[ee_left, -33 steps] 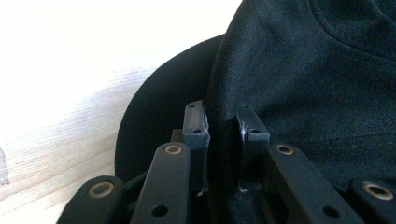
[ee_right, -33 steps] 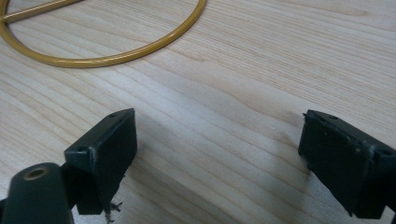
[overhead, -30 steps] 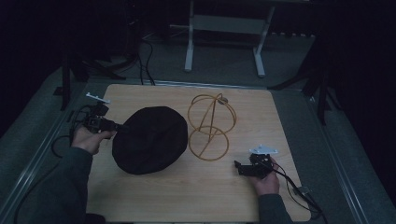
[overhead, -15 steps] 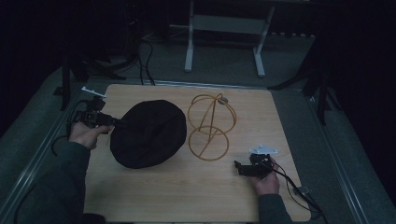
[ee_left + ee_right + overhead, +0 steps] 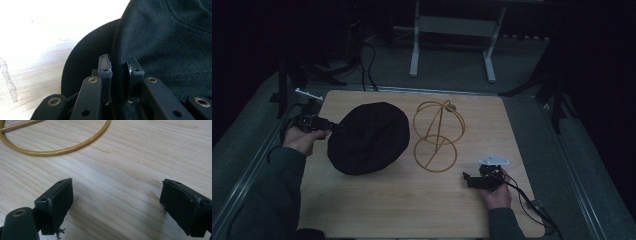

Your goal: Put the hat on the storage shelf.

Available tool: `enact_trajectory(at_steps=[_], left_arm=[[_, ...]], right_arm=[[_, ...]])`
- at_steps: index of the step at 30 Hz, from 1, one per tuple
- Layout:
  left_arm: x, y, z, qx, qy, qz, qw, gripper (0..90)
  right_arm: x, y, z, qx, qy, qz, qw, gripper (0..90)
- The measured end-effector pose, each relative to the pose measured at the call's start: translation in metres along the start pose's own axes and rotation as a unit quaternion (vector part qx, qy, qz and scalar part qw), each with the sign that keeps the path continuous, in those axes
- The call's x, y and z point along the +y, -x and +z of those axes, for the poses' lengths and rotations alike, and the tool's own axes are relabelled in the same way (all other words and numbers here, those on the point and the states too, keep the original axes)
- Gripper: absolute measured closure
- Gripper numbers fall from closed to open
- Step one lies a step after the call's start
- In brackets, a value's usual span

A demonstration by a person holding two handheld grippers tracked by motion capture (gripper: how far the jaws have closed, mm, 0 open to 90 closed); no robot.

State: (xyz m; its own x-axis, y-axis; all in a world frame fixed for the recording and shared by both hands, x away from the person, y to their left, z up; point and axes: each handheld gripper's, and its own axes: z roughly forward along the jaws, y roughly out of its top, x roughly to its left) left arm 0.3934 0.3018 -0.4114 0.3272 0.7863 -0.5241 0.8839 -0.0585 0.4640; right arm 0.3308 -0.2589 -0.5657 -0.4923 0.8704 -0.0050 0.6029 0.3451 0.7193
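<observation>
I have the left gripper (image 5: pixel 333 127) clamped on the brim of the black hat (image 5: pixel 368 137); in the left gripper view its two pads pinch a fold of the dark felt (image 5: pixel 120 75) between them, with the crown rising to the right and the pale wood showing on the left. From the high view, the hat sits on the left half of the wooden table (image 5: pixel 377 210), nearer the left edge than the right, tipped up a little on the side I hold. My left hand (image 5: pixel 302 140) comes in over the table's left edge.

Just right of the hat stands the golden wire hat stand (image 5: pixel 438 135), near the middle of the table toward the far edge; its base ring lies flat on the wood and the hat does not seem to touch it.

My right gripper (image 5: pixel 469 180) rests near the front right corner, jaws spread wide with nothing but bare wood between them. In the right gripper view the stand's base ring (image 5: pixel 62 150) curves across the top, well ahead of the pads (image 5: pixel 57 200).
</observation>
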Motion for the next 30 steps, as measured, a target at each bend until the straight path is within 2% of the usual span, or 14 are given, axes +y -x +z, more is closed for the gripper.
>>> enact_trajectory(at_steps=[16,30], left_arm=[[0.011,0.000,-0.004,0.007,0.011,-0.014,0.9998,77.3],[0.017,0.001,-0.005,0.006,0.016,-0.020,0.9996,77.3]], right_arm=[[0.000,0.000,0.000,0.000,0.000,0.000,1.0000,11.5],[0.000,0.000,0.000,0.000,0.000,0.001,1.0000,11.5]])
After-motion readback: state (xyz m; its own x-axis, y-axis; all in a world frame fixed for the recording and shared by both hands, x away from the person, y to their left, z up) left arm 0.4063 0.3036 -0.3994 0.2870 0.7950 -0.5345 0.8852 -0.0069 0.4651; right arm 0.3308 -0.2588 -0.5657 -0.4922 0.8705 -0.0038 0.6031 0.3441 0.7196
